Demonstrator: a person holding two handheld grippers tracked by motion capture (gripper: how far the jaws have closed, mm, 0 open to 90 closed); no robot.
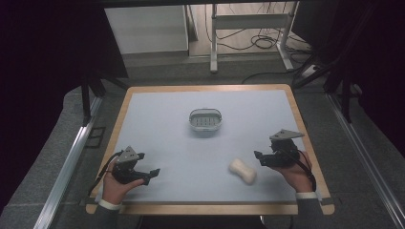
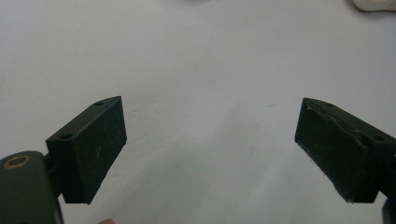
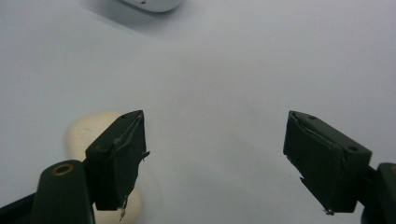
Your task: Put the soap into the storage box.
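Pale blue matting covers my table (image 1: 157, 124). My right gripper (image 1: 260, 157) hangs with jaws apart, gripping nothing, the cream soap bar (image 1: 242, 171) lying just at its eight o'clock. My left gripper (image 1: 154, 174) gapes idle. I'm lining up; next I must straddle that bar, then carry it toward the dish (image 1: 206, 120) at twelve o'clock.

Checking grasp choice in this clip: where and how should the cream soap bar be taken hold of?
Grip the soap bar at its narrowed waist, pads on the two long sides. It lies flat and slanted on the mat, so come from above with the right tongs, open just beside it, turned across its length. The rounded ends would probably slip.
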